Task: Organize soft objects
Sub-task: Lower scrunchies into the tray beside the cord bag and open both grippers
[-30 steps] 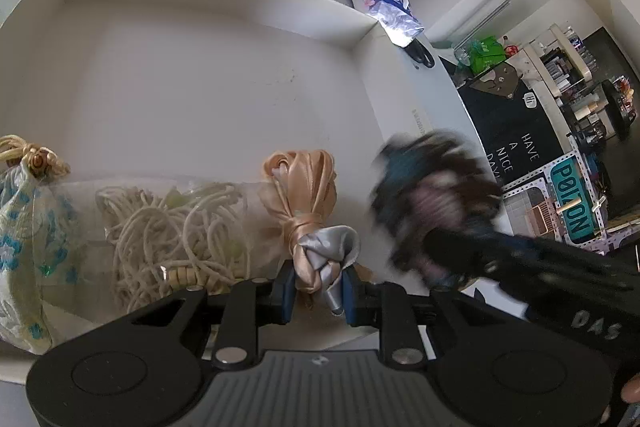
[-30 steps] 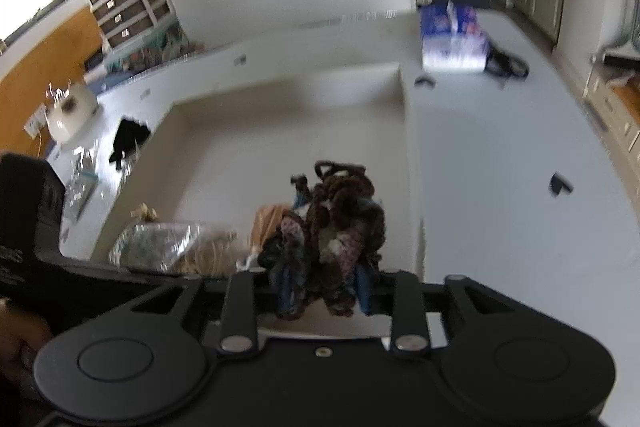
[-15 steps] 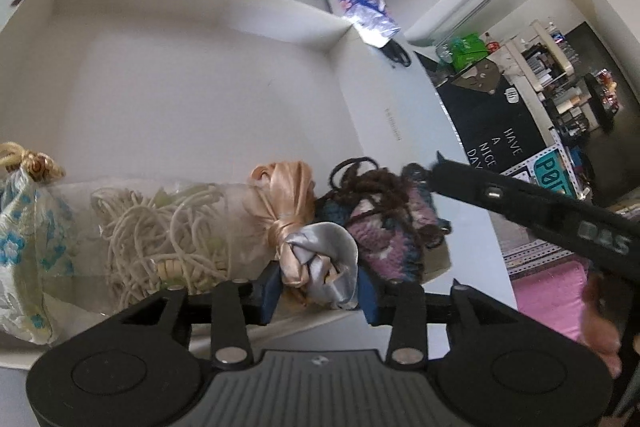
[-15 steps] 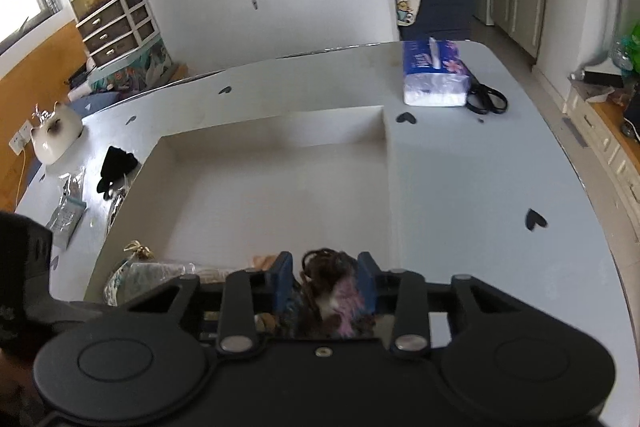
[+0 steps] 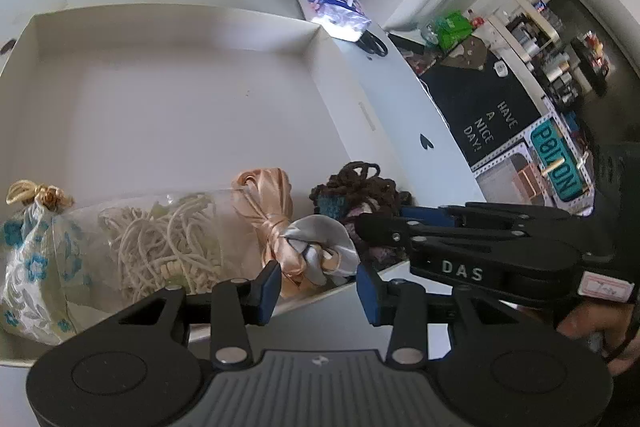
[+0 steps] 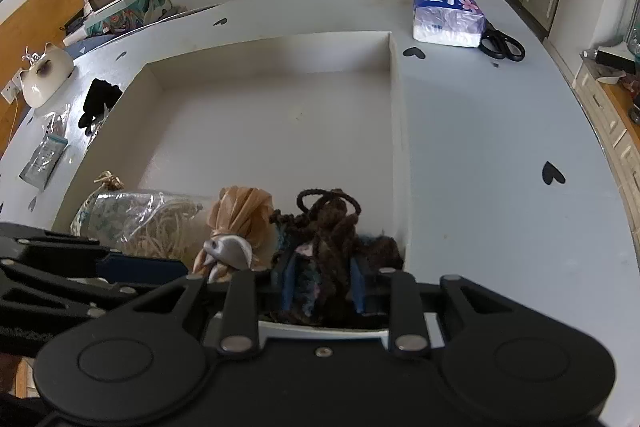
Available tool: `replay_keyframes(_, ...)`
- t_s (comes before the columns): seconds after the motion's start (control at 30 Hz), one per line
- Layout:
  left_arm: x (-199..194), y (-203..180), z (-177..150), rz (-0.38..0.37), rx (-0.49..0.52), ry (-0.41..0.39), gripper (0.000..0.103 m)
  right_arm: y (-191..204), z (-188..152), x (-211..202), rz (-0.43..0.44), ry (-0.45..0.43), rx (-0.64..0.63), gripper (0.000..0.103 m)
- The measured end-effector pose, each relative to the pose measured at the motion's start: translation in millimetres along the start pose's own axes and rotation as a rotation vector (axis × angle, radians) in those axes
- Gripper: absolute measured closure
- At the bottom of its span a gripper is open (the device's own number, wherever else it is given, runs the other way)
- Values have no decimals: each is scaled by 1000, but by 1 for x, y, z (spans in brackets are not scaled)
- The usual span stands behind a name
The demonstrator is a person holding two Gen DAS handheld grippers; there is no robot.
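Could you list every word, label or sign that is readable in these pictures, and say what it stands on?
"HAVE A NICE DAY!": black board on the floor.
"DAS": right gripper body.
Teal sign: upside down, unclear.
Tissue pack: print too small to read.
Red-edged sticker: handwriting illegible.

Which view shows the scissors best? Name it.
The right wrist view: the black scissors lie unobstructed beside the tissue pack, both handle loops clear. The left wrist view shows them smaller, distorted and partly tucked behind the pack.
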State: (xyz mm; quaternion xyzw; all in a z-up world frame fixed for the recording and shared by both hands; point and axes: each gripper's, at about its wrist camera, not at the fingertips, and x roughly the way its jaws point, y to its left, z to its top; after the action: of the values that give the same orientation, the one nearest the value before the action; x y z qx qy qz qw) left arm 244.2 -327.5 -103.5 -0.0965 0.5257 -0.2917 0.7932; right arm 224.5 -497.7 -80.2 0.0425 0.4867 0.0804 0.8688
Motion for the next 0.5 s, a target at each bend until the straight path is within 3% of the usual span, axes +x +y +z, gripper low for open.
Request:
replay_keyframes(0.17, -7, -3, 4, -1, 28, -39, 61, -6, -3, -3, 19, -17, 48, 75)
replay_keyframes(0.23, -7, -3, 9, 1, 31, -44, 69, -6, -4, -9, 17, -25, 59, 75)
replay_keyframes(0.3, -2, -1, 13, 5, 27, -29, 76, -7, -5, -16, 21, -40, 68, 75)
replay_keyframes(0.5, 23, 3, 6, 46, 35, 41, 76, -3, -8, -35, 30, -77, 77, 75)
